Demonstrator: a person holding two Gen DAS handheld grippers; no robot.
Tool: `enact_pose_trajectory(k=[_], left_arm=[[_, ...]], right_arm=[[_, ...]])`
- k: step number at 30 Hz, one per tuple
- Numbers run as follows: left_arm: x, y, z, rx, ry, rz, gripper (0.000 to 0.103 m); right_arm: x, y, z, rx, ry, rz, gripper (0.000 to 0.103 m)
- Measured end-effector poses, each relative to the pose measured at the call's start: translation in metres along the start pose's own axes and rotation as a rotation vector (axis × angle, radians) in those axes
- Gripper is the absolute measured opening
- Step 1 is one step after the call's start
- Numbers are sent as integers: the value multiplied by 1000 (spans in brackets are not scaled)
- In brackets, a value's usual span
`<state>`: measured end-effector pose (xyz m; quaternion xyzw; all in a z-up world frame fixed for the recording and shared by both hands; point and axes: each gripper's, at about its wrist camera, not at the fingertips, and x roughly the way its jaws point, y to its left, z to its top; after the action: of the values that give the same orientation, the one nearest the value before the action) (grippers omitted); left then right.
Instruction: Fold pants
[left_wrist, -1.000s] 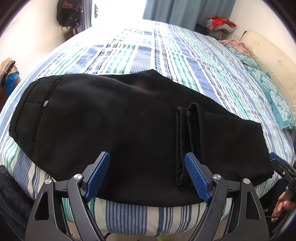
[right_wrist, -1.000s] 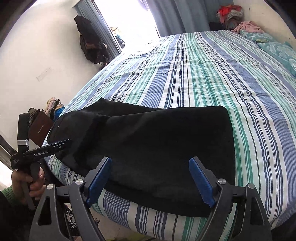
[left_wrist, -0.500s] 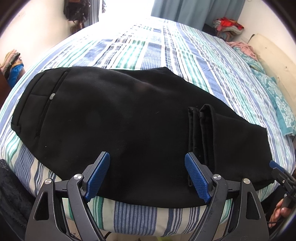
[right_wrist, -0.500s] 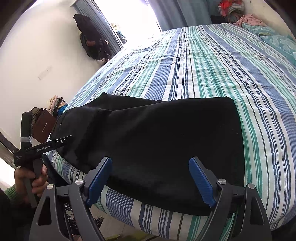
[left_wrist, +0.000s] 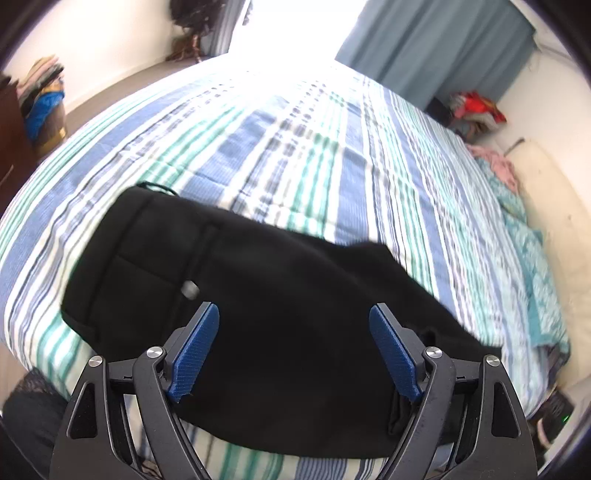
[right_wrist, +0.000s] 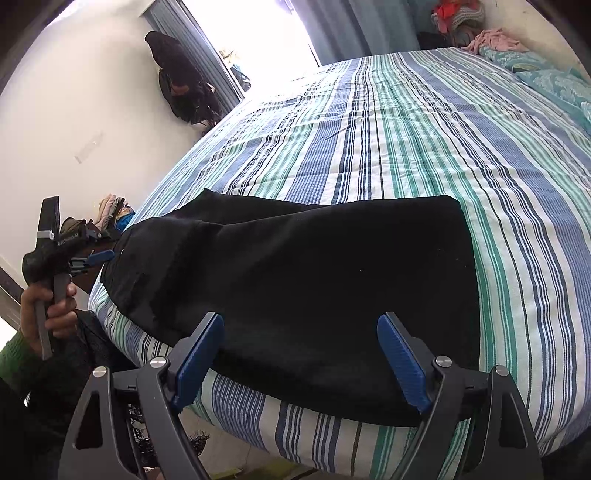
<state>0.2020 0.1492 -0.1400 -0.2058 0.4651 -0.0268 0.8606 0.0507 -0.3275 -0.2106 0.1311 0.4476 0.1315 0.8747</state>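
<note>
Both sets of jaws wide and empty over black pants (right_wrist: 295, 280) folded at near bed (right_wrist: 424, 140) edge; risk: pinching only top layer, dragging the fold open or off.

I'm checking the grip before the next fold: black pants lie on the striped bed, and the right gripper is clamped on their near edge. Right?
Not quite. The black pants do lie on the striped bed, but the right gripper is open and holds nothing; the right wrist view shows its blue pads apart above the cloth.
</note>
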Motion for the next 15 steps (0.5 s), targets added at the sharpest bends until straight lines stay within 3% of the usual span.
enact_pose_trajectory(k=[2,5,8,10,12,15], left_arm=[[-11,40,31,-99,-12,-18,92],[-4,80,54,-117,55,10,93],[19,84,51,-18,150,81,93],[33,86,46,43,153,195,93],[46,102,48,-9,143,260,93],[71,127,46,-109,199,255,95]], right_arm=[[0,-2,0,15,-2,4,85],[4,-3,2,31,9,5,85],[8,2,1,15,22,0,85],[9,6,-1,-3,32,-4,85],[10,9,-3,-18,44,-7,85],[11,12,-6,-34,57,-13,85]])
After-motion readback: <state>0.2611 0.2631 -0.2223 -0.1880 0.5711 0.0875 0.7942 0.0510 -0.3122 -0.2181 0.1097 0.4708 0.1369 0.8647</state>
